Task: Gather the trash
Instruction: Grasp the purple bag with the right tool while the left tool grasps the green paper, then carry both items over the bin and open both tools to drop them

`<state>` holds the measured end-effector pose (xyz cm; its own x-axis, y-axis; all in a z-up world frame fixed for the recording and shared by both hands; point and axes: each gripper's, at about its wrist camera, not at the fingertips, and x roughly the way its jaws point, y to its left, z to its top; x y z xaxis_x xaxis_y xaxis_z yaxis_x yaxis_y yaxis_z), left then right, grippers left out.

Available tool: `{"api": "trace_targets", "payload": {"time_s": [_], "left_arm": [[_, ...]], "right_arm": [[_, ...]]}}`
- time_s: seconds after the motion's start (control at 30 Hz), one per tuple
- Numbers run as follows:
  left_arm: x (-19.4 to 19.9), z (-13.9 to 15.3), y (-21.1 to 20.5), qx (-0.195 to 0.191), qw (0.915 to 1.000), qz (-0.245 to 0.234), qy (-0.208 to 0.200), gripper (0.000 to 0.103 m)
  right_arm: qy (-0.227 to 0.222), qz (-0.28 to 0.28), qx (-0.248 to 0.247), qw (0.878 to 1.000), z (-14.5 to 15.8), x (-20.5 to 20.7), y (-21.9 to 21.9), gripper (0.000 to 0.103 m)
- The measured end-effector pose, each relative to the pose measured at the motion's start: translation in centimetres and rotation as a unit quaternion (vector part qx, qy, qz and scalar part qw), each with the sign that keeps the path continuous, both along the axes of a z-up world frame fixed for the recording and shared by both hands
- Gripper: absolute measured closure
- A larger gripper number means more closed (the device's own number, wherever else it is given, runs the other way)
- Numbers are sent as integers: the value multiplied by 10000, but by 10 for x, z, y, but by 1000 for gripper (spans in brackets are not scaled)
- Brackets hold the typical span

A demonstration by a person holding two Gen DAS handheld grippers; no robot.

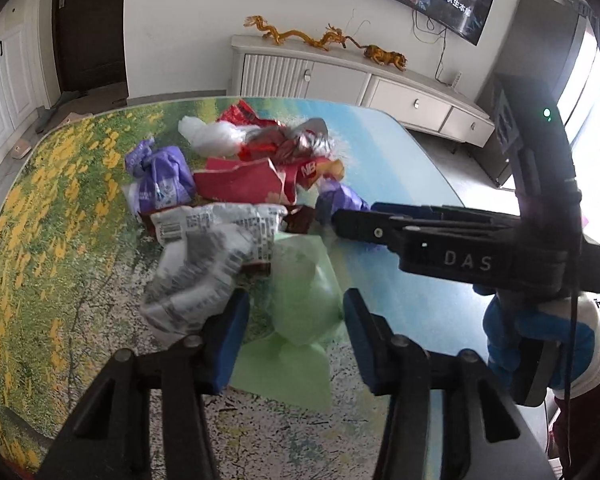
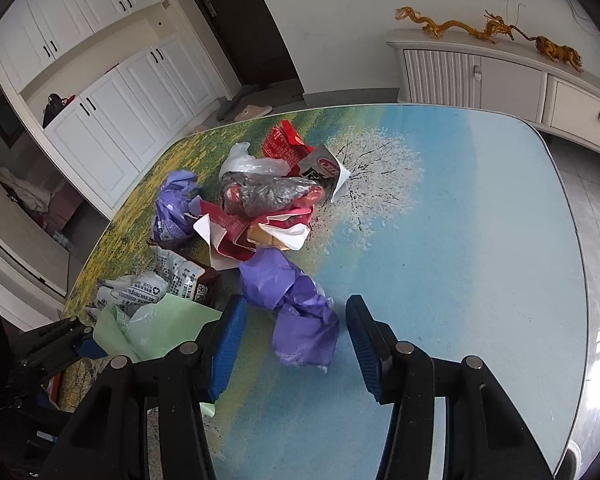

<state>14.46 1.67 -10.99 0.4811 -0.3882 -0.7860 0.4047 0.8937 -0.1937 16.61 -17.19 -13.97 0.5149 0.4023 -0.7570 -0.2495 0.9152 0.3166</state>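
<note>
A pile of trash lies on the picture-printed table: red wrappers, purple wrappers, a white printed packet and a clear plastic bag. My left gripper is open, and a pale green plastic bag lies between its blue pads without being pinched. My right gripper is open too, straddling a crumpled purple wrapper that its pads do not press. In the left wrist view the right gripper reaches in from the right toward that purple wrapper.
A gloved hand holds the right gripper. The blue half of the table is bare up to its right edge. A white sideboard with golden dragon figures stands behind, white cupboards to the left.
</note>
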Motion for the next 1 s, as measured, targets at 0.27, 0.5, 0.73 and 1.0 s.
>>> {"api": "trace_targets", "payload": {"time_s": [0.27, 0.5, 0.73, 1.0], "left_arm": [[-6, -1, -2, -105, 9999, -41, -31, 74], [-17, 9, 3, -372, 9992, -83, -91, 76], [-33, 36, 11, -777, 9965, -125, -282, 77], [-55, 78, 16, -979, 9931, -96, -642, 77]], "right_arm": [[-43, -64, -30, 10000, -1, -14, -4, 74], [-161, -383, 39, 9991, 16, -52, -22, 75], [-472, -788, 210, 9956, 46, -104, -42, 75], [-818, -1320, 425, 9870, 71, -166, -74, 75]]}}
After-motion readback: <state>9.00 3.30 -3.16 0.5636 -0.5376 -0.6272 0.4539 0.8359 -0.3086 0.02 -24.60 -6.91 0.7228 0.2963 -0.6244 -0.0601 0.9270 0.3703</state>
